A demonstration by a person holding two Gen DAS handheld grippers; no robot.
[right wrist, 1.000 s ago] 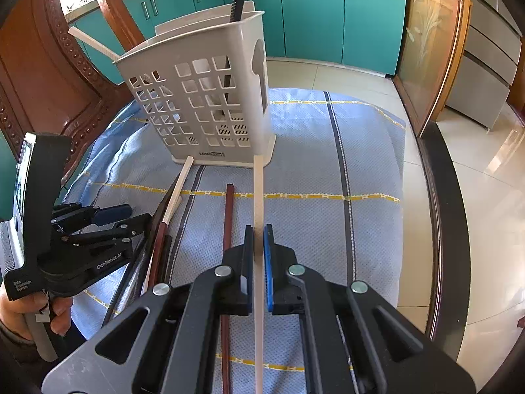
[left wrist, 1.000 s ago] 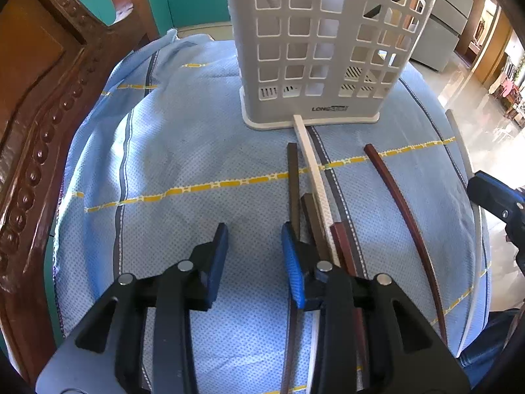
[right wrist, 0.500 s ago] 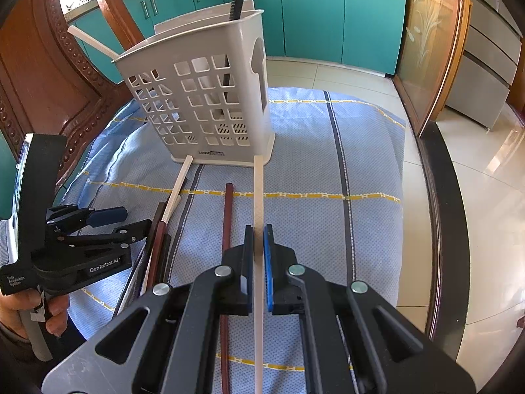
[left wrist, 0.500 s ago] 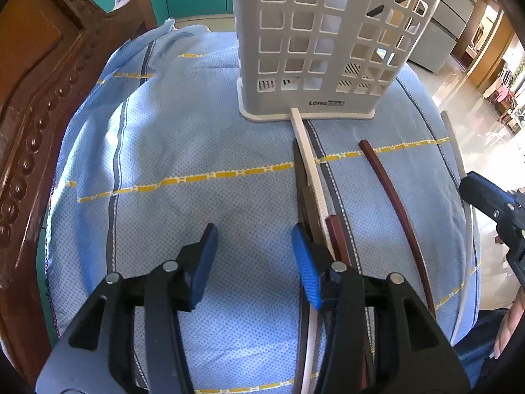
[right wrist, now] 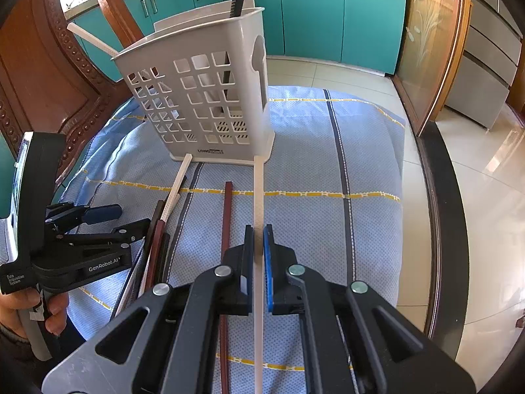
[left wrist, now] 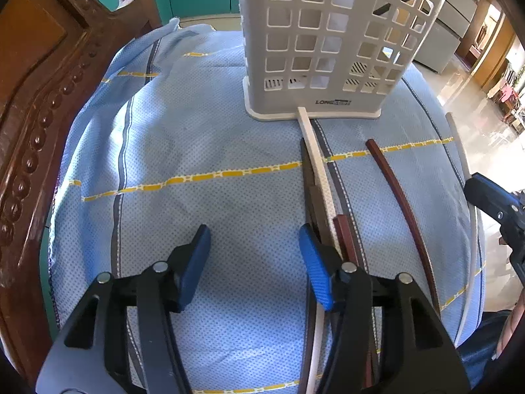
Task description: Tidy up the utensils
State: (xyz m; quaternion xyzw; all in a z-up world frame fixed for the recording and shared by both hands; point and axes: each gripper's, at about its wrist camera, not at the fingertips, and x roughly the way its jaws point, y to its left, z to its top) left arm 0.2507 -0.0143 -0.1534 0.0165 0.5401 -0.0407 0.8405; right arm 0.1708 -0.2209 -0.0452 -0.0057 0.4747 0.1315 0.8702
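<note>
Chopsticks are lying on the dimpled blue cloth (left wrist: 203, 138) before the white lattice-walled plastic holder (right wrist: 203, 105). Your right gripper (right wrist: 258, 262) is pinching a slim white square-edged chopstick (right wrist: 258, 190) whose far tip is touching the holder's base. Your left gripper (left wrist: 252, 252) is spreading its ribbed blue pads over bare cloth, beside a bundle of brown and white sticks (left wrist: 320, 197).
</note>
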